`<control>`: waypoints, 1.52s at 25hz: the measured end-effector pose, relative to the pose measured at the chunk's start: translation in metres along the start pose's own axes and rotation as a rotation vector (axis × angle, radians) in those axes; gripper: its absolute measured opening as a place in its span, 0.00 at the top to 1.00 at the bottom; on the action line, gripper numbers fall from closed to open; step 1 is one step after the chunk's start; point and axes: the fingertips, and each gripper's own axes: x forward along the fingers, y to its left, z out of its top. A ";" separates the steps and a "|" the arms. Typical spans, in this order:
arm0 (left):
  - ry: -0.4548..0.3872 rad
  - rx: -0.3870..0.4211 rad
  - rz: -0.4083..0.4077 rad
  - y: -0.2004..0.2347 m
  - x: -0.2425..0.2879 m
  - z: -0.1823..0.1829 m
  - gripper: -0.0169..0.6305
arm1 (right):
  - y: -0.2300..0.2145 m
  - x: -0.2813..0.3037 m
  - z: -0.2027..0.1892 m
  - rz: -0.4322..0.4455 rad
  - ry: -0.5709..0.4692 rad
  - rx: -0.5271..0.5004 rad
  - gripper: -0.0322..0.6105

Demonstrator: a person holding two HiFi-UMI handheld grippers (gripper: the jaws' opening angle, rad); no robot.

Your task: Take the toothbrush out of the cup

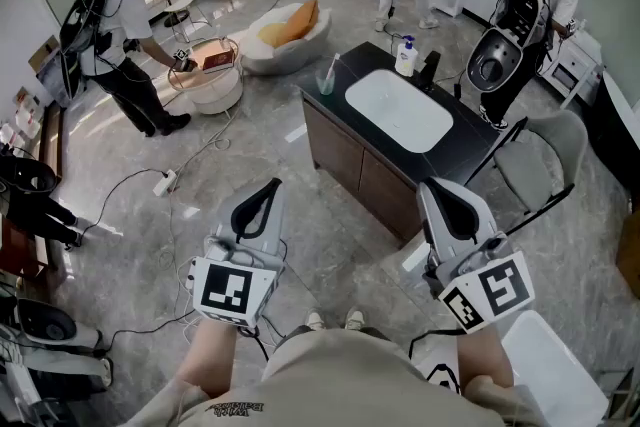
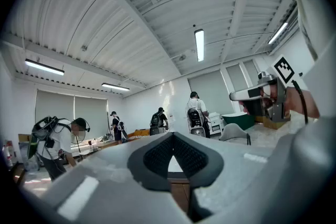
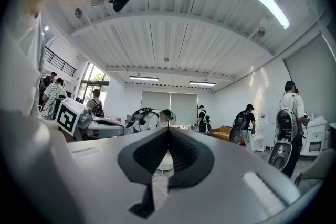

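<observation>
Grey marble floor (image 1: 250, 245) fills a wide room where several people stand at the far side. A dark wooden cabinet (image 1: 345, 150) with a black counter (image 1: 470, 140) stands in the middle, set at a slant, and a white sink (image 1: 398, 110) takes up most of the counter.

Both tongs are held level over the floor, on the near side of the cabinet and apart from it. The left gripper (image 1: 270, 187) has its jaws pressed together with nothing between them. The right gripper (image 1: 432, 190) is clenched as well, tips meeting and empty.

A white soap bottle (image 1: 405, 56) with a blue top stands at the counter's far edge, behind the sink.

At the counter's left corner, just beside the sink's left end, stands the cup (image 1: 326, 85), small, see-through and faintly green. The toothbrush (image 1: 331, 67) is in it: a thin pale stick that rises above the rim and leans to the right. Its bristles are too small to make out.
</observation>
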 end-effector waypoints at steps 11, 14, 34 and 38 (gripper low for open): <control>0.013 -0.014 0.000 -0.001 -0.001 0.004 0.97 | -0.002 -0.002 0.001 0.001 0.001 0.020 0.95; 0.018 -0.010 -0.003 -0.006 0.001 0.002 0.97 | -0.005 -0.004 -0.002 0.004 0.008 0.022 0.95; -0.038 -0.033 0.018 -0.043 0.032 0.011 0.70 | -0.054 -0.021 -0.015 0.032 -0.009 0.033 0.95; -0.024 -0.028 0.023 -0.047 0.036 0.006 0.70 | -0.062 -0.022 -0.022 0.039 -0.010 0.046 0.95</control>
